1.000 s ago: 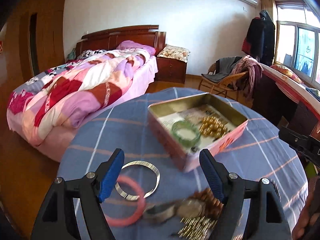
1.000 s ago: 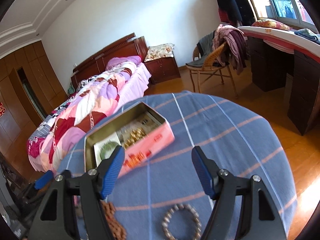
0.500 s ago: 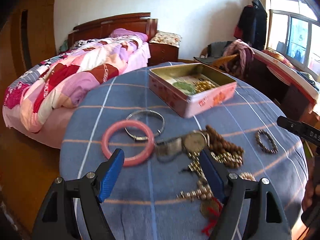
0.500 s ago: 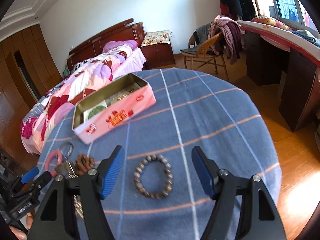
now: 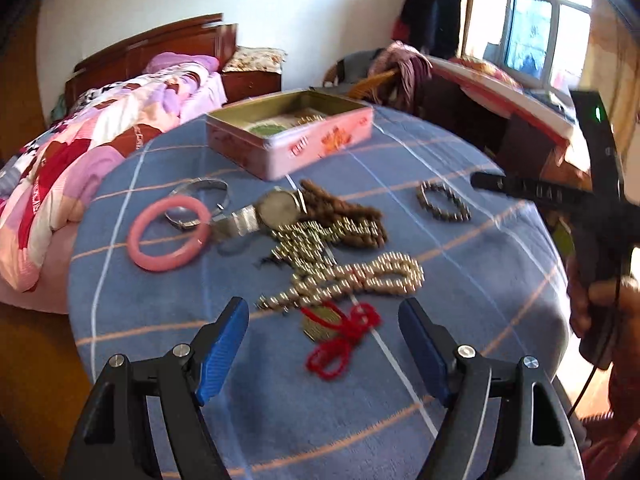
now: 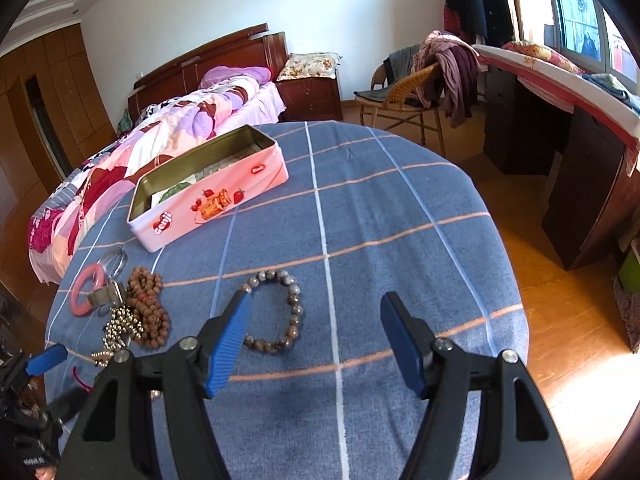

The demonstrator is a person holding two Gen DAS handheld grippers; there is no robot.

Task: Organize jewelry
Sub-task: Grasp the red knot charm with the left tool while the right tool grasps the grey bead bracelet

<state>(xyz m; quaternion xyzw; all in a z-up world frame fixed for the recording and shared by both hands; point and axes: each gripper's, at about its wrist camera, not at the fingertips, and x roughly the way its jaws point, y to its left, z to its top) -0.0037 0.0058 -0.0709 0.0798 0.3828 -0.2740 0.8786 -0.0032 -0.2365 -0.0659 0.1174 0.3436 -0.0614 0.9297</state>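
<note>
Right wrist view: my right claw hangs released over the blue plaid tablecloth, holding nothing.
Nearest piece: the grey-brown round-bead stone bracelet lies flat just ahead of my left blue finger pad, its near left arc hidden behind that pad; so it sits ahead and left of the claw's centre line, not between the fingers.
Axis: a closed loop, slightly longer along my reach than across; I judge a grip across one side of the ring would serve.
Nearer claw: the right one; my left claw is also released and empty, over the red cord pendant and pale gold bead strands.
Destination: the open pink rectangular tin stands well ahead and left of the bracelet, its long side running ahead and to the right; a green bangle is already inside.
Other pile: pink ring bangle, silver wristwatch, brown wooden beads, far left of my right claw.
Change: half a second ago the bracelet lay centred between my right fingers; now it is off to the left, and both claws have drawn back, with the tin farther away.
</note>
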